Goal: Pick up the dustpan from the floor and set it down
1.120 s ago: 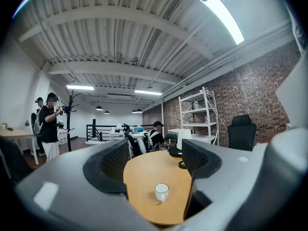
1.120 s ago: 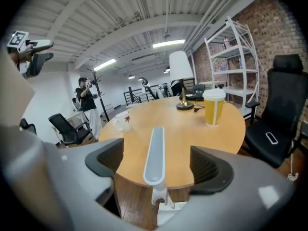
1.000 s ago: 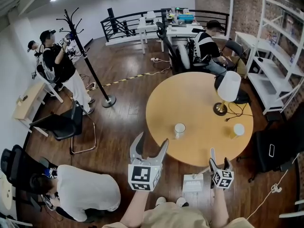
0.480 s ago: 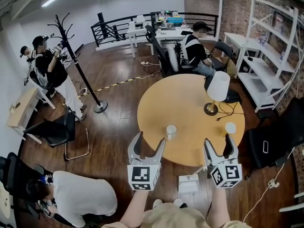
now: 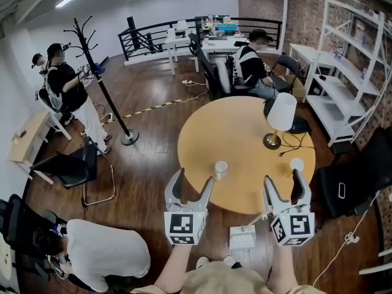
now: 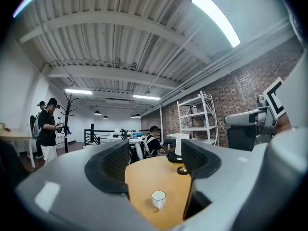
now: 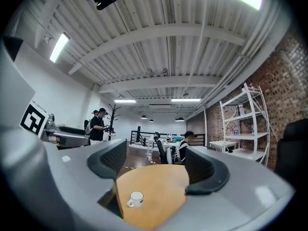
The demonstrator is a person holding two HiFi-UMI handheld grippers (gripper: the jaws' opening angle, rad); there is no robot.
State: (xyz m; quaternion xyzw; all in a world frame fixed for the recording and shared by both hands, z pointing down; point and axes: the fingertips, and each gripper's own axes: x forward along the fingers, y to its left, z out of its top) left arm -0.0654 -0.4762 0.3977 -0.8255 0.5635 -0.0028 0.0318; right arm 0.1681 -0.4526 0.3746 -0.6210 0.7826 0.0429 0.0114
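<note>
The white dustpan (image 5: 242, 236) stands on the wooden floor just in front of my feet, its thin handle upright, under the near edge of the round table (image 5: 245, 133). Neither gripper touches it. My left gripper (image 5: 194, 180) is held level above the floor, open, nothing between its jaws, which have narrowed slightly. My right gripper (image 5: 283, 179) hangs level above and right of the dustpan; its jaws have just been closing a little but stay open and empty. Both gripper views look across the table top (image 6: 149, 177) (image 7: 154, 186) at a white mug (image 6: 158, 198) (image 7: 135, 198).
On the table are a mug (image 5: 221, 167), a white-shaded lamp (image 5: 281, 118) and a small cup (image 5: 297, 165). A person (image 5: 104, 253) crouches at lower left. A black chair (image 5: 73, 167), a coat stand (image 5: 104, 84) and a white shelf (image 5: 352, 72) ring the space.
My right gripper has risen from low beside the dustpan's handle to table height, level with the left one. The left gripper has stayed put. The dustpan remains on the floor.
</note>
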